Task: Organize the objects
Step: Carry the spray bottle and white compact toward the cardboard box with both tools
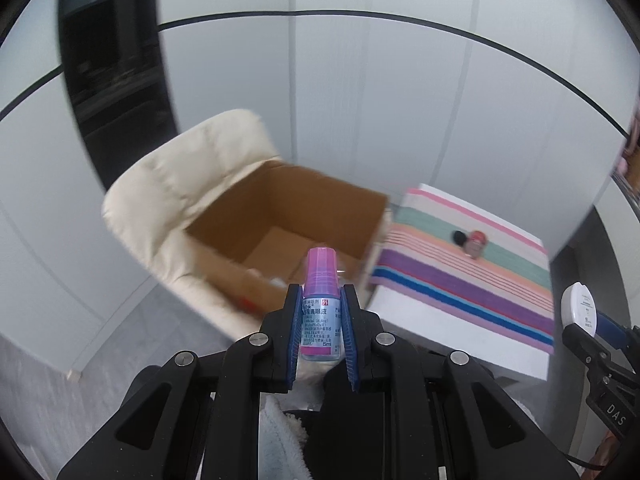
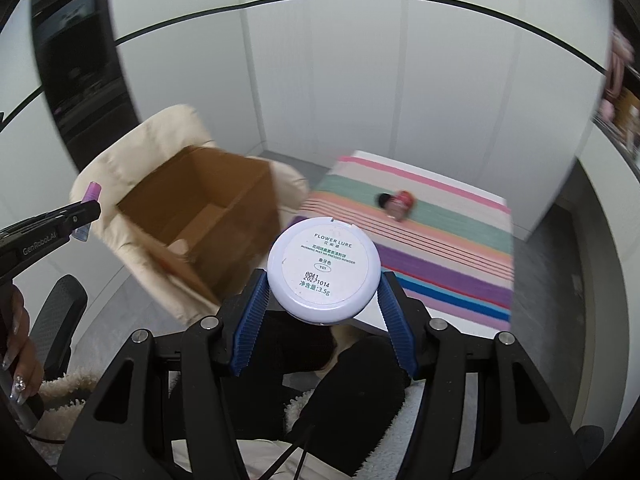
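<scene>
1. Eye-drop bottle (image 1: 318, 308) sits upright at lower centre of the left wrist view, pinched at its label by the left gripper (image 1: 320, 322), pink cap poking up above the pads. Jaws are clamped snug on it, no slack visible.
2. Powder compact (image 2: 324, 270) is at centre of the right wrist view, label side facing the camera, squeezed at its rim by the right gripper (image 2: 322, 300). That grip is only on the edges, so I'd guess it could pivot or pop out if swung fast.
3. Cardboard box (image 1: 288, 224), open-topped, stands on a cream cushion (image 1: 176, 184) just past the bottle, middle of the frame. Looks like the drop target to me.
4. Tip: get each item well over the opening and low before letting go, one at a time, so the two grippers don't crowd each other.
5. Striped cloth (image 1: 472, 264) at right has a small red-and-black item (image 1: 472, 242) left on it, too blurry to identify.
</scene>
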